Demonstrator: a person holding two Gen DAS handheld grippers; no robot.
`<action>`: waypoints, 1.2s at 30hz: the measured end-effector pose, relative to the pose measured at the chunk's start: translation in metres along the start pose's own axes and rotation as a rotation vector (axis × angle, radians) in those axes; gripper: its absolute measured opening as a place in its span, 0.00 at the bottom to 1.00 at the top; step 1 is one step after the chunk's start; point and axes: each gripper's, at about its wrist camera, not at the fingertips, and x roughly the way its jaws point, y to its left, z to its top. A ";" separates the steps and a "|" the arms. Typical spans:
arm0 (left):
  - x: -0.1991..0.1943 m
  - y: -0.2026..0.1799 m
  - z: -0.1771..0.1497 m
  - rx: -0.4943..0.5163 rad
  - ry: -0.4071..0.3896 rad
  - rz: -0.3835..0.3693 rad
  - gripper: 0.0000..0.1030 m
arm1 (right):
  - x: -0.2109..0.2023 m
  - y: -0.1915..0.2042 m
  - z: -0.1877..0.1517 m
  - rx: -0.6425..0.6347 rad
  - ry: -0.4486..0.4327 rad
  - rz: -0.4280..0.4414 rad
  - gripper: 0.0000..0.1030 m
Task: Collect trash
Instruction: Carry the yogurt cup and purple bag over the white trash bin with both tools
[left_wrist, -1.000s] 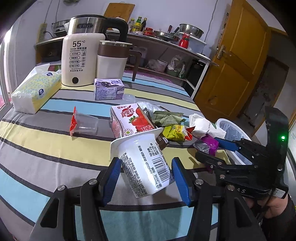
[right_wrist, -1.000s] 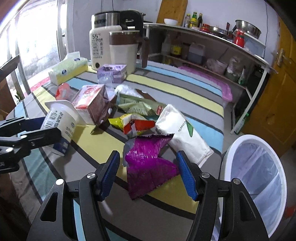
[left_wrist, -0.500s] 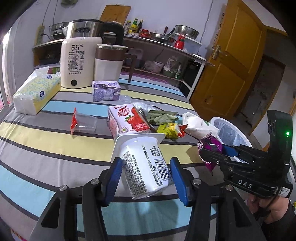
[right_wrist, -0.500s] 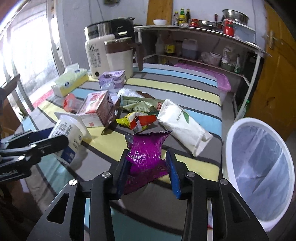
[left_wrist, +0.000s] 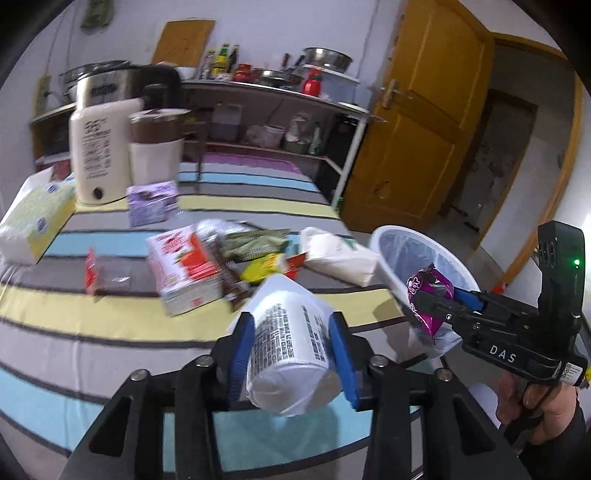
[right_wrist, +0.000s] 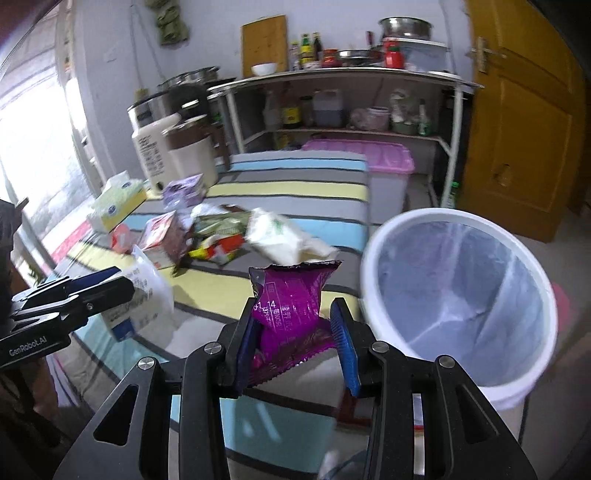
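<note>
My left gripper (left_wrist: 291, 354) is shut on a white yogurt cup (left_wrist: 291, 347), held tilted above the striped table; it also shows in the right wrist view (right_wrist: 136, 299). My right gripper (right_wrist: 295, 347) is shut on a purple snack wrapper (right_wrist: 291, 302), lifted off the table just left of the white trash bin (right_wrist: 461, 291). In the left wrist view the wrapper (left_wrist: 428, 295) hangs over the bin's rim (left_wrist: 384, 240). A red milk carton (left_wrist: 184, 266), a white bag (left_wrist: 340, 254), and green and yellow wrappers (left_wrist: 258, 254) lie on the table.
A tissue box (left_wrist: 33, 218), a purple carton (left_wrist: 151, 201), a kettle (left_wrist: 99, 147) and a jug (left_wrist: 155, 151) stand at the table's back left. A metal shelf (right_wrist: 351, 107) and a yellow door (right_wrist: 517, 118) lie beyond. A pink-lidded tub (right_wrist: 384, 173) stands behind the table.
My right gripper closed on the purple wrapper and lifted it toward the bin. My left gripper lifted the yogurt cup and swung right, toward the bin.
</note>
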 end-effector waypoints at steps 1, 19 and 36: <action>0.003 -0.006 0.003 0.012 0.001 -0.017 0.35 | -0.003 -0.006 -0.001 0.009 -0.006 -0.009 0.39; 0.023 -0.011 -0.011 0.075 0.100 0.016 0.48 | -0.010 -0.046 -0.012 0.094 -0.025 -0.030 0.39; 0.030 -0.044 0.000 0.145 0.107 -0.050 0.46 | -0.018 -0.068 -0.017 0.134 -0.049 -0.069 0.39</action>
